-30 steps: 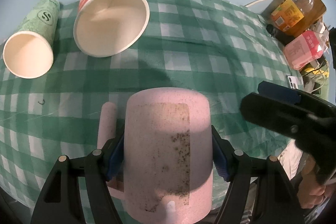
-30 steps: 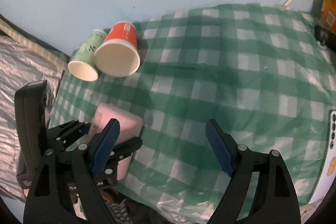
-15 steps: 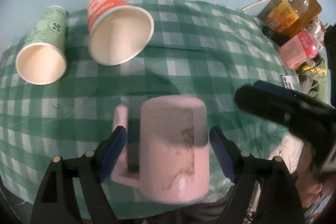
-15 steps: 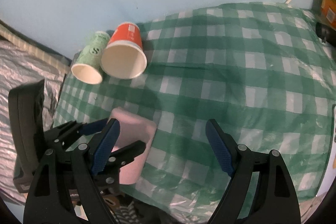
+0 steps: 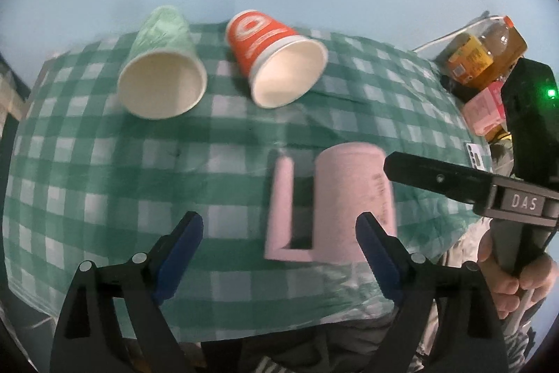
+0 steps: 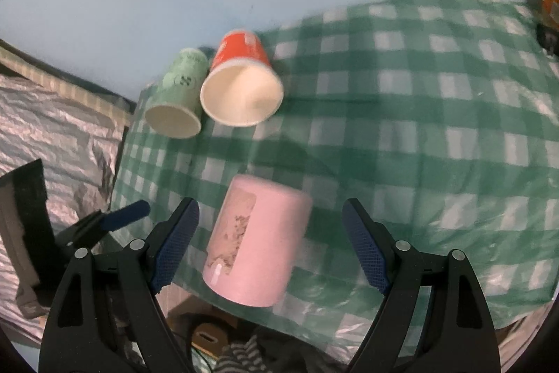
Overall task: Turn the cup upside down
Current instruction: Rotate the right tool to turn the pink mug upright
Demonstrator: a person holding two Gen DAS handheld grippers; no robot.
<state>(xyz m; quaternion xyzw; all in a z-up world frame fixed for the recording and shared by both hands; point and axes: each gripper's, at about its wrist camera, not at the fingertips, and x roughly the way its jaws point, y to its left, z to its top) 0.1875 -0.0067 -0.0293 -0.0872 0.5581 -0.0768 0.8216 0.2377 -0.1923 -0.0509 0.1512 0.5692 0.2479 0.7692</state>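
**Pink mug set mouth-down near the front edge, both grippers spread and clear.**

Left wrist view: the left gripper (image 5: 279,240) had its fingers (image 5: 181,243) wide apart, gripping nothing; the pink mug (image 5: 353,201) stood apart from them, closed base up, handle toward the left, on the checked surface (image 5: 104,170). To finish the release well, the gripper probably needed to draw straight back without brushing the handle. The right gripper (image 5: 454,177) reached in close beside the mug, narrowing the room there. A green paper cup (image 5: 160,65) and a red paper cup (image 5: 276,58) lay on their sides well behind.

Right wrist view: the right gripper (image 6: 269,247) was equally spread and held nothing. The mug (image 6: 258,240) sat near the surface's front edge (image 6: 314,317), so any nudge forward risked tipping it off; open cloth lay to the right.
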